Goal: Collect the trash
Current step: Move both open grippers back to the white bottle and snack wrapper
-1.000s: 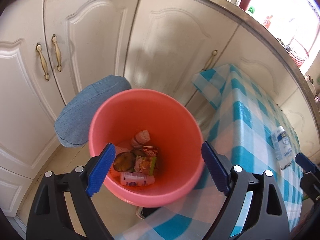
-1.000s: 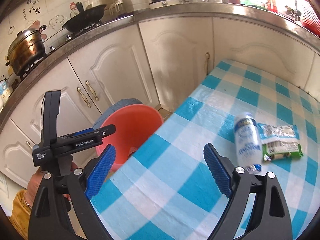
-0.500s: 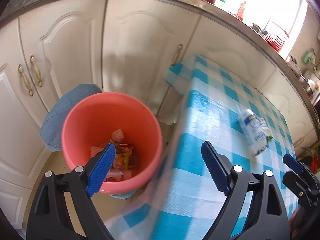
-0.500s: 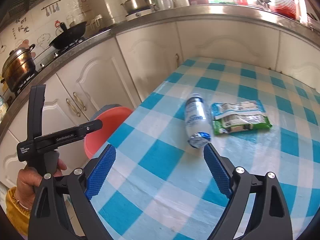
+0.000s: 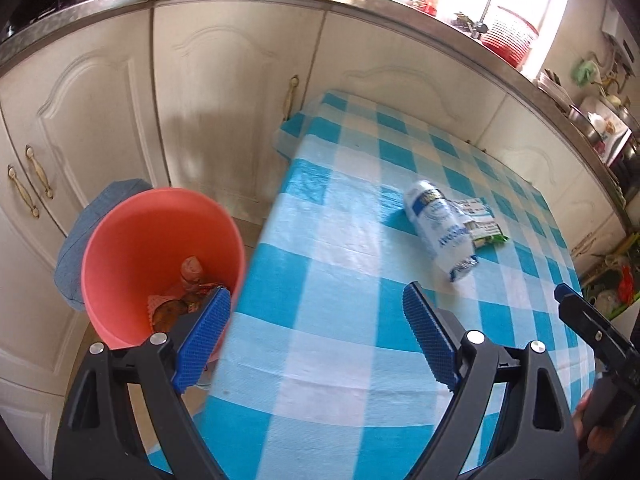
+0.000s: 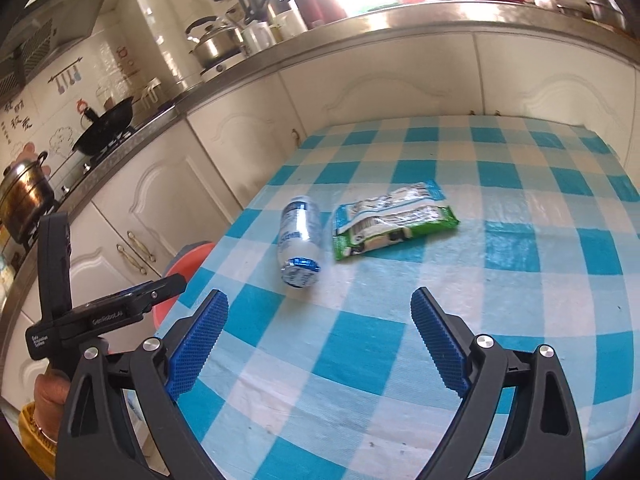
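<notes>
My left tongs (image 5: 316, 336) and right tongs (image 6: 320, 340) are spread and empty, the right just opening wider. Bottle (image 6: 298, 240) and wrapper (image 6: 394, 218) lie mid-tabletop (image 6: 520, 280), clear cloth all round; the bin (image 5: 160, 248) stands beside its left edge

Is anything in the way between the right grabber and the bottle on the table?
No. Only bare checked cloth lies between the open right gripper and the bottle. The green packet lies beside the bottle, on its far right, not in the path.
</notes>
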Motion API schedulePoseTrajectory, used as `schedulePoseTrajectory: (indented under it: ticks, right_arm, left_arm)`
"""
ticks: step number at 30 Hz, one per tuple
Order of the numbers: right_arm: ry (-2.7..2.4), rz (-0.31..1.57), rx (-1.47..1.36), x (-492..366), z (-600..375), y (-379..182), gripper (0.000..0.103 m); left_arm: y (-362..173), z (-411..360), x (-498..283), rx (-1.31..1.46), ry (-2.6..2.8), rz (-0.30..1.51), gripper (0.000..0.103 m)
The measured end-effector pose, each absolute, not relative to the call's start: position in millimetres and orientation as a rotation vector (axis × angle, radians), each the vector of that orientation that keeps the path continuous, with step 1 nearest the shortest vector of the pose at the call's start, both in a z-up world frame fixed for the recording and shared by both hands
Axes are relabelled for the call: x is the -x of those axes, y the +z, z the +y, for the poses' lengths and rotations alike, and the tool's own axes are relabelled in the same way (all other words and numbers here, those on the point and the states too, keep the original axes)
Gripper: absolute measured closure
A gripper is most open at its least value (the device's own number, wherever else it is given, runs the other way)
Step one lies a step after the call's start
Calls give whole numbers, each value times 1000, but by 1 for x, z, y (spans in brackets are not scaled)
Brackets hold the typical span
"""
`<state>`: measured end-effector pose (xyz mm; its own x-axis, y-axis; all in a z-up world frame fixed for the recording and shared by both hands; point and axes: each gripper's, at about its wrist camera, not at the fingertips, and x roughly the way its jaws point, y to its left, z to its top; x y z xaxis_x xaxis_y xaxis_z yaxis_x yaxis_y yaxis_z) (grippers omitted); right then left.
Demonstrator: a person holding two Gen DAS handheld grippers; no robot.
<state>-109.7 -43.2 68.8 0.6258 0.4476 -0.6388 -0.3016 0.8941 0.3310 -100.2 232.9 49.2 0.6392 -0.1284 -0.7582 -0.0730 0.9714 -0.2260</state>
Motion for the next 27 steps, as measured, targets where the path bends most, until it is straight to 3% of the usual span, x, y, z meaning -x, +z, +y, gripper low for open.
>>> schedulePoseTrajectory:
  ticks: [27]
  right_arm:
    - [347, 807, -316, 105, -137, 47, 11]
  left_arm:
    - [55, 128, 86, 150, -168, 861, 15]
